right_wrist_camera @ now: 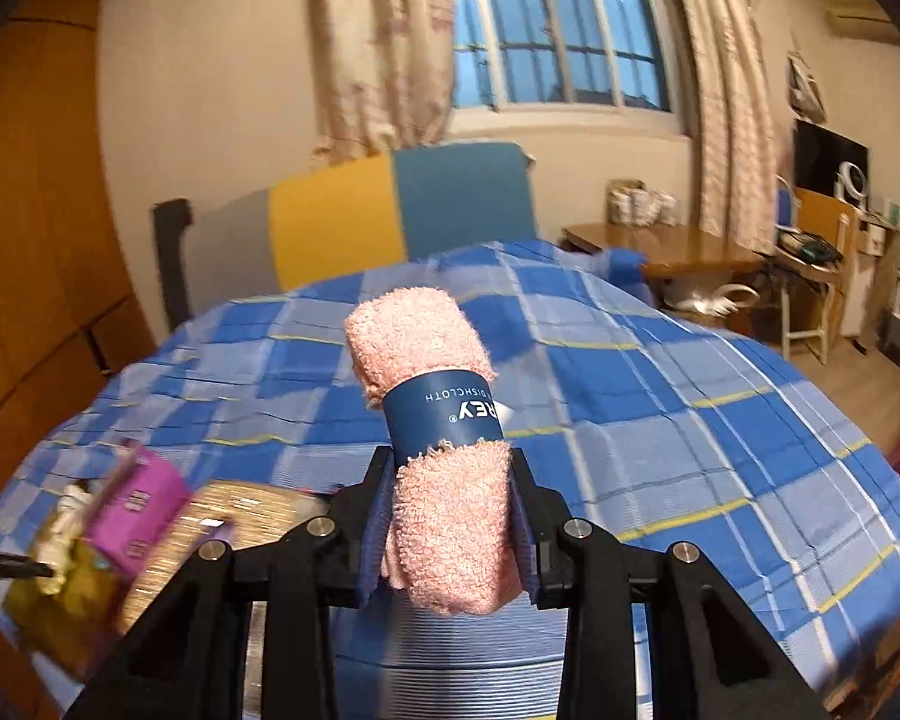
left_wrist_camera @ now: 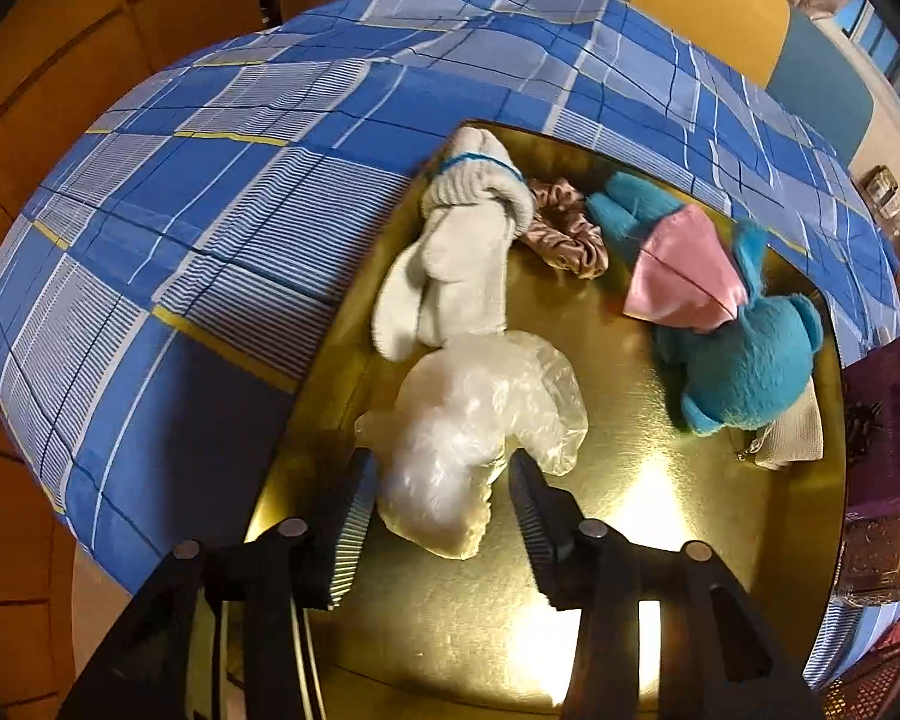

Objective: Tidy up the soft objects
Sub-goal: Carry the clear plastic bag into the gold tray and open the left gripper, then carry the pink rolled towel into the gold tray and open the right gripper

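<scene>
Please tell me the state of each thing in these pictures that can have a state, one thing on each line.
Left tool: open, its fingers on either side of the plastic bag.
Right tool: shut on the dishcloth.
Dishcloth: rolled, banded, held up above the bed.
Plastic bag: crumpled, lying on the tray.
Socks: bundled, on the tray.
Scrunchie: on the tray.
Plush toy: lying on the tray.
Tray: on the bed.

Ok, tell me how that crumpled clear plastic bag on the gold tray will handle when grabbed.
The crumpled clear plastic bag probably weighs little and collapses under pressure, given its thin wrinkled film. Its glossy surface may slip between the open left gripper's pads. It likely slides easily on the shiny gold tray.
</scene>
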A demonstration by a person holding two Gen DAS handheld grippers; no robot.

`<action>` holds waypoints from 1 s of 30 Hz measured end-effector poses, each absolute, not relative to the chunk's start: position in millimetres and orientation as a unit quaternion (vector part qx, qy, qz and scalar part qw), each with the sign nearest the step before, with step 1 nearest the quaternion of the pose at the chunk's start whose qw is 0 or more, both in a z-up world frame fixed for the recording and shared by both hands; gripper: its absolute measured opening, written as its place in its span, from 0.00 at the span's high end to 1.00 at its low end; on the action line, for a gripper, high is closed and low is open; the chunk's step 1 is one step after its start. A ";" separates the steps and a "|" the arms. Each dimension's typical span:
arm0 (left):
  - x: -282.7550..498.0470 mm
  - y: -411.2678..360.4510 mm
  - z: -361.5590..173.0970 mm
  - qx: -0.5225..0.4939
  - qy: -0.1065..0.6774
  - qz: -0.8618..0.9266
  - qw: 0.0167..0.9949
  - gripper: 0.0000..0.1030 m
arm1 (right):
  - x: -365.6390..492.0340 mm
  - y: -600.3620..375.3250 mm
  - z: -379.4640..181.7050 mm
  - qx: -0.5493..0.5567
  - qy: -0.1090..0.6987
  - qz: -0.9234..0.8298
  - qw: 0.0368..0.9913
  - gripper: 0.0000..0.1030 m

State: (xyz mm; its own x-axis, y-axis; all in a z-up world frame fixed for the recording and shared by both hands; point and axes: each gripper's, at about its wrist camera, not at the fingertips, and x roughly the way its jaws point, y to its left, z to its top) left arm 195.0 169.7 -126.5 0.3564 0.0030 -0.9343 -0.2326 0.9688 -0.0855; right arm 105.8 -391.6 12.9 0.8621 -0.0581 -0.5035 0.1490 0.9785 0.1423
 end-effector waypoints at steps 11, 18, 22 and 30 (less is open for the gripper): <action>160.6 187.3 -109.4 -0.239 0.469 0.047 0.849 0.53 | 110.0 -276.6 52.4 0.090 0.240 0.084 0.963 0.66; 144.6 170.2 -108.9 -0.224 0.469 0.007 0.854 0.53 | 127.4 -172.4 31.0 0.073 0.309 0.194 0.928 0.66; 135.7 169.9 -108.2 -0.222 0.463 0.000 0.858 0.53 | 137.7 -123.4 2.6 0.061 0.346 0.242 0.905 0.66; 115.6 186.9 -105.2 -0.240 0.439 0.006 0.866 0.53 | 166.9 -34.4 -66.7 0.025 0.418 0.270 0.867 0.66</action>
State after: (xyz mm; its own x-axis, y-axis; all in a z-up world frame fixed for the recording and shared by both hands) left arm 115.6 186.9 -105.2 0.6149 -0.2000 -0.7628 -0.2215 0.8846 -0.4104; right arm 166.9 -34.4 -66.7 0.5043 0.4893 -0.7115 -0.4474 0.8528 0.2693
